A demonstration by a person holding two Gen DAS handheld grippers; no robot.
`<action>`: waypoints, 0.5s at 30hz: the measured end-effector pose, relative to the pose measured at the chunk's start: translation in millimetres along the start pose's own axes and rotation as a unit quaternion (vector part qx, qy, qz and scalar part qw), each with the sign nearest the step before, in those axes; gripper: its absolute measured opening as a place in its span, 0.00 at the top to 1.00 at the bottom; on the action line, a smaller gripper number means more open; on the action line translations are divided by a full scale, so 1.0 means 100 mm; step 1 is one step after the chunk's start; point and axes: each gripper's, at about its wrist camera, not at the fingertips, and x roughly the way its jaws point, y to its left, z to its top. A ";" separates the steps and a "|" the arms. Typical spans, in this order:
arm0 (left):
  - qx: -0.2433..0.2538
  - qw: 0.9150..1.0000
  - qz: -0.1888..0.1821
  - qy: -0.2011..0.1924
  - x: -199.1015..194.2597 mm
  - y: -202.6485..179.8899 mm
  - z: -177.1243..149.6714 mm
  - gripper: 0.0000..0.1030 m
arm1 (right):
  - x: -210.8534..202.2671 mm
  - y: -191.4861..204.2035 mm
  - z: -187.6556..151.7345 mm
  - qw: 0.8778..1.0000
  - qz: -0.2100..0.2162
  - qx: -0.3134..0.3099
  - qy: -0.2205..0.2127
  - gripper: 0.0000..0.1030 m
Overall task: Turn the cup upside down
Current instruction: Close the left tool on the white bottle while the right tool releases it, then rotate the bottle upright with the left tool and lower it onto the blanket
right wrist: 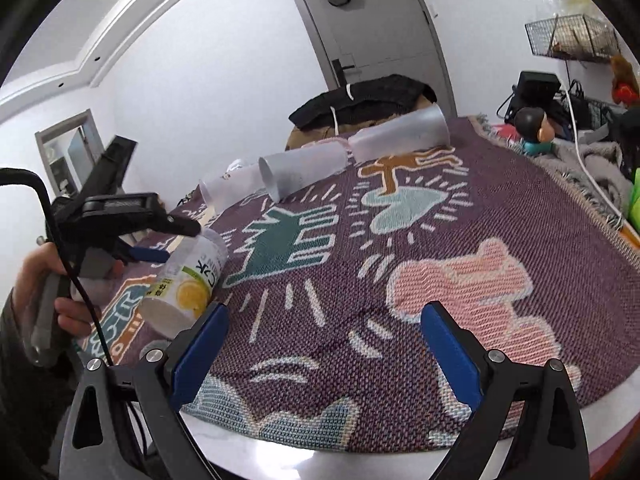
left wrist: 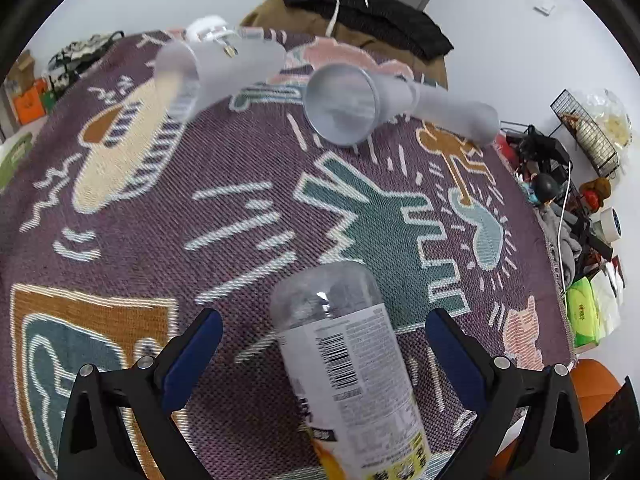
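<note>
A clear plastic cup with a white and yellow label (left wrist: 352, 364) lies on its side on the patterned cloth (left wrist: 240, 216), between the open fingers of my left gripper (left wrist: 324, 344), which do not touch it. It also shows in the right wrist view (right wrist: 188, 280), with the left gripper (right wrist: 160, 236) around it. Three frosted cups lie on their sides at the far side: one at the left (left wrist: 192, 76), one in the middle (left wrist: 348, 100) and one at the right (left wrist: 460, 114). My right gripper (right wrist: 324, 336) is open and empty over the near cloth.
A chair with dark and brown clothes (left wrist: 360, 12) stands behind the table. Clutter, a wire rack (left wrist: 584, 132) and a doll head (right wrist: 532, 124) lie at the right edge. The table's bare front edge (right wrist: 280, 456) shows below the cloth.
</note>
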 end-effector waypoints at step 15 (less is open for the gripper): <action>-0.053 0.997 -0.004 0.059 0.36 0.01 0.13 0.35 | -0.07 -0.10 0.05 1.000 0.007 0.018 -0.015 0.06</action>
